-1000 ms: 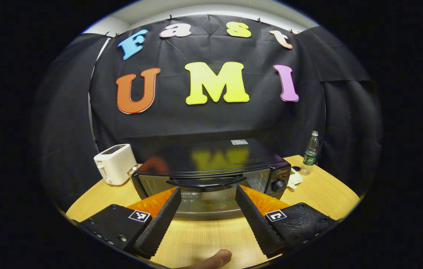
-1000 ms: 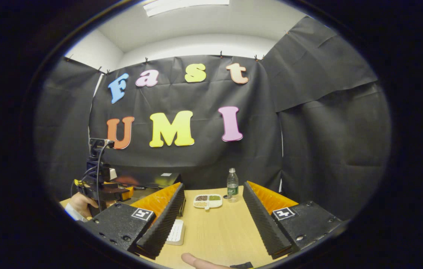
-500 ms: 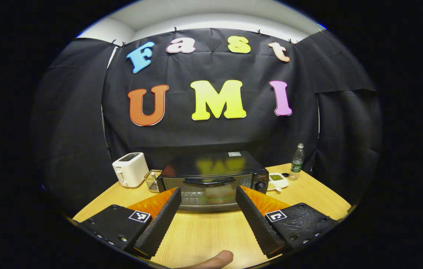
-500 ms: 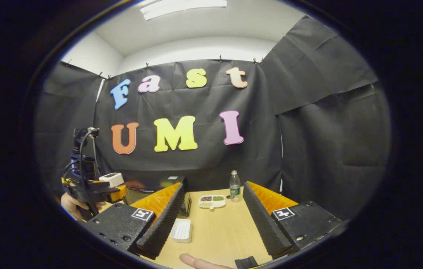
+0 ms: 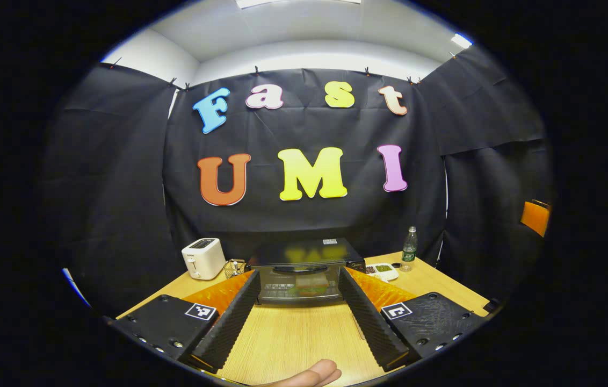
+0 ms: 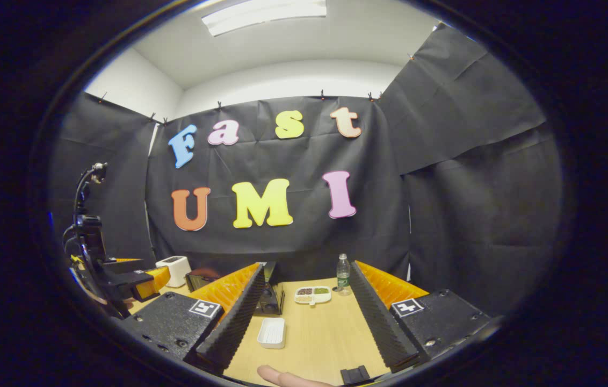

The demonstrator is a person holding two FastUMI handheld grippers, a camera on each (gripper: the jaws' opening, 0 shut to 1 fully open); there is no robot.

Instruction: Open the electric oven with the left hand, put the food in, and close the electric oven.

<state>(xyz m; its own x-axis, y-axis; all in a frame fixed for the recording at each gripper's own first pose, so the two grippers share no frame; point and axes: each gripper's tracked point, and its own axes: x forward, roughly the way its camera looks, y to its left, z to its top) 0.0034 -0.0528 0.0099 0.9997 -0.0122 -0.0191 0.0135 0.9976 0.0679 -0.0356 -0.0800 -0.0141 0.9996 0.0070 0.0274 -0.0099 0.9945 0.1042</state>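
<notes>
The left tongs stand wide apart and hold nothing, hovering above a light wood-grain desk. Straight ahead of them, well apart from their tips, sits the black electric oven with its glass door shut; something orange and green shows dimly behind the glass. A fingertip shows at the bottom edge of the left gripper view, below the tongs. Beyond the left finger of these tongs stands a white toaster, and a small wire basket sits between the toaster and the oven. Beyond the right finger lies a white divided dish with dark and green fillings, and a clear water bottle stands just beside it, farther back.

The right tongs are also wide apart and empty, over the same desk. Between their fingers, near the left one, lies a white ribbed tray. Farther ahead lie the divided dish and the bottle. The oven's right end shows just past the left finger. Far off to the left of these tongs the other gripper hangs in the air, with the toaster behind it.

Black cloth walls close the booth on three sides; above them are white walls, a white ceiling and a strip light.
</notes>
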